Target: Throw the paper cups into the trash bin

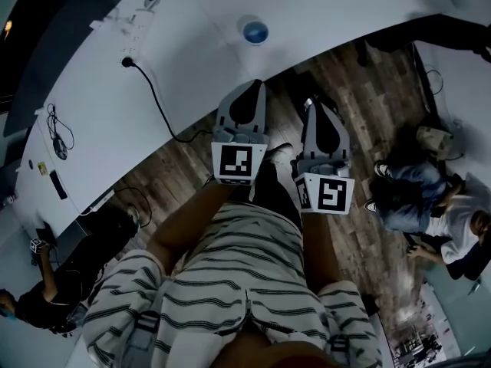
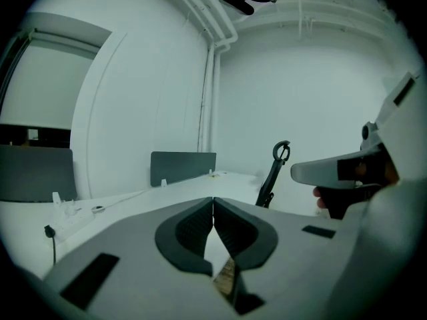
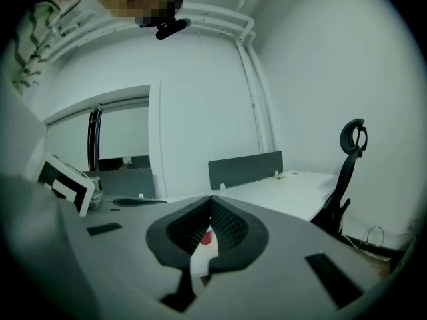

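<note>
My left tongs (image 2: 213, 200) are closed, the 2 black pads meeting at the tips with nothing gripped. My right tongs (image 3: 211, 199) are closed too, pads touching at the tips. A small red patch shows through the gap below them, but I can't tell what it is.

From my head camera, I hold both tongs side by side over the wooden floor (image 1: 360, 83), just above my striped shorts (image 1: 230, 274), pointing toward the curved white desk (image 1: 192, 52). 1 paper cup (image 1: 255, 31) stands upright on that desk, beyond the tips and well apart from both. A black cable (image 1: 153, 98) runs across the desk to my left. A grey divider panel (image 3: 245, 167) and a black office chair (image 3: 347, 172) stand farther off. A person (image 1: 430, 198) sits on the floor to my right.
</note>
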### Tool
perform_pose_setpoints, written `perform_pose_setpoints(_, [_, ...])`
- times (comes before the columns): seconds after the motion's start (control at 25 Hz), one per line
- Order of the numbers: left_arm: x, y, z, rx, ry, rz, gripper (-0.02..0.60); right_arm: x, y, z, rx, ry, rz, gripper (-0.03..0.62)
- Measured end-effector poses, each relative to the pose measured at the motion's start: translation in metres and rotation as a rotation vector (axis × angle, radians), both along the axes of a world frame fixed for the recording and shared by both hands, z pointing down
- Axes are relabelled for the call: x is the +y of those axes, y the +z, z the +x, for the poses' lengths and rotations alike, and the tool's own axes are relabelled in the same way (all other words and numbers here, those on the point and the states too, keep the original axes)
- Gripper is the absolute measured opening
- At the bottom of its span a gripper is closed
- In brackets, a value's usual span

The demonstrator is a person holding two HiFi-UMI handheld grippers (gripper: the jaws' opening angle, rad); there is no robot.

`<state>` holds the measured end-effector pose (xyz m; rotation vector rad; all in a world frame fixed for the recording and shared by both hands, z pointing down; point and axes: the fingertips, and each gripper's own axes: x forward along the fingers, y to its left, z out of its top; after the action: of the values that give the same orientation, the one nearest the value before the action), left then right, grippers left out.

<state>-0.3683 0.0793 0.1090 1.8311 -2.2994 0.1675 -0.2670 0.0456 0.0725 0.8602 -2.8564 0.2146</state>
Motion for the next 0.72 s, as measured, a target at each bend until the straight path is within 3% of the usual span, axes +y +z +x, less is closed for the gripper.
perform_pose_setpoints(0.64, [-0.025, 0.070, -0.033, 0.011, -0.041, -0.093, 0.029, 0.003, 0.047, -0.011, 0.042, -0.009, -0.051, 0.009])
perform_pose_setpoints(0.72, [-0.029, 0.082, -0.035, 0.014, -0.040, -0.113, 0.073, 0.004, 0.052, -0.009, 0.049, -0.008, -0.056, 0.009])
